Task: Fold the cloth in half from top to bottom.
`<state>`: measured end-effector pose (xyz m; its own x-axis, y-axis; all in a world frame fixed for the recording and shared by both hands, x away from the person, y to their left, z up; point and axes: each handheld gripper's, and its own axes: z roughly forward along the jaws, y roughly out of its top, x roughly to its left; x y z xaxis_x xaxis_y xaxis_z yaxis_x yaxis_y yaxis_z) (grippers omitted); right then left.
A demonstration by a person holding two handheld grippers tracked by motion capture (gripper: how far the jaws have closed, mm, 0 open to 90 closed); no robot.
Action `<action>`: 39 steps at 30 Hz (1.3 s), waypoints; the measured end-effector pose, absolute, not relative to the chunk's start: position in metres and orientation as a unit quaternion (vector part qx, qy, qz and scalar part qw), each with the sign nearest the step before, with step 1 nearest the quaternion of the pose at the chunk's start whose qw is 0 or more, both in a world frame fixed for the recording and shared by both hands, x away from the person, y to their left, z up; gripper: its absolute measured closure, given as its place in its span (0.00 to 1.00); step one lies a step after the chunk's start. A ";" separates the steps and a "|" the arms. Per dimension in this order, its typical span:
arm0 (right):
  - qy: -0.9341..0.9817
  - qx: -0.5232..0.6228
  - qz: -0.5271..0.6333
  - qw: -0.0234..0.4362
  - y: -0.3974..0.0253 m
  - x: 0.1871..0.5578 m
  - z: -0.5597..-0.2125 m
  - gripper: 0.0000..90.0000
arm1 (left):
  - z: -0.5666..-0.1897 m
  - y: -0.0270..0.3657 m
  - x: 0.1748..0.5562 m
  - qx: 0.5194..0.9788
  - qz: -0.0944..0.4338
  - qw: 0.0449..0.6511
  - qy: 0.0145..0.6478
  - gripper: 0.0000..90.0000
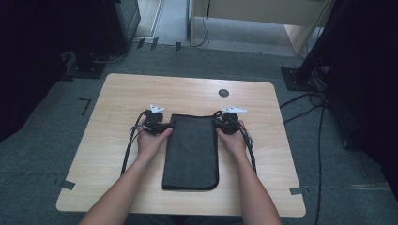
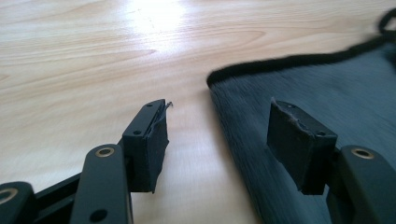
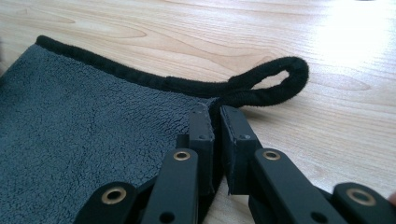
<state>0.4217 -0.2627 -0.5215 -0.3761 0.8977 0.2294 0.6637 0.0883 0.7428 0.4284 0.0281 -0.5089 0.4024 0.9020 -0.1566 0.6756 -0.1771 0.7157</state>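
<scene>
right gripper (image 3: pixel 217 116) pinching towel (image 1: pixel 191 150) corner | wooden table (image 1: pixel 122 93) | grey carpet (image 1: pixel 42 117)

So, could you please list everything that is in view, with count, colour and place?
towel: one, dark grey with black edging, folded long, centre of table
hanging loop: one, black, at the towel's far right corner
table: one, light wood, middle of the scene
round cap: one, dark, far part of the tabletop
carpet: grey, around the table
cables: several, black, on the floor at right
left gripper: one, black, fingers open astride the towel's far left edge
right gripper: one, black, shut on the towel's far right corner
</scene>
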 end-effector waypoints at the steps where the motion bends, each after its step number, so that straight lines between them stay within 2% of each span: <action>1: 0.724 0.541 0.406 0.139 -0.264 0.422 -0.521 0.93 | -0.510 0.025 0.432 0.752 0.148 0.368 0.527 0.43; 3: 0.717 0.546 0.414 0.126 -0.267 0.424 -0.522 0.94 | -0.511 0.019 0.436 0.751 0.157 0.357 0.533 0.47; 7: 0.715 0.550 0.417 0.113 -0.269 0.426 -0.522 0.95 | -0.510 0.011 0.436 0.768 0.163 0.350 0.511 0.63; 9: 0.718 0.548 0.414 0.112 -0.269 0.427 -0.521 0.96 | -0.510 0.010 0.436 0.774 0.163 0.346 0.505 0.74; 11: 0.725 0.544 0.405 0.117 -0.267 0.429 -0.519 0.97 | -0.509 0.010 0.439 0.776 0.155 0.352 0.500 0.92; 12: 0.729 0.539 0.402 0.127 -0.265 0.429 -0.518 0.97 | -0.507 0.009 0.441 0.780 0.158 0.346 0.497 0.95; 16: 0.727 0.533 0.403 0.158 -0.261 0.434 -0.506 0.97 | -0.491 0.007 0.453 0.784 0.170 0.345 0.487 0.98; 20: 0.712 0.515 0.436 0.196 -0.264 0.440 -0.483 0.97 | -0.457 0.015 0.463 0.765 0.174 0.404 0.471 0.98; 25: 0.698 0.488 0.472 0.227 -0.270 0.426 -0.457 0.97 | -0.437 0.025 0.446 0.767 0.183 0.449 0.420 0.98; 32: 0.722 0.427 0.481 0.255 -0.270 0.369 -0.448 0.97 | -0.441 0.041 0.386 0.772 0.188 0.482 0.369 0.98; 39: 0.741 0.402 0.480 0.244 -0.269 0.295 -0.467 0.97 | -0.465 0.049 0.327 0.797 0.171 0.471 0.338 0.97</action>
<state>0.2954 -0.2693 -0.4668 -0.5573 0.8299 0.0244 0.3617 0.2163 0.9069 0.3265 0.0485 -0.4646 0.7122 0.7005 -0.0459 0.3779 -0.3275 0.8660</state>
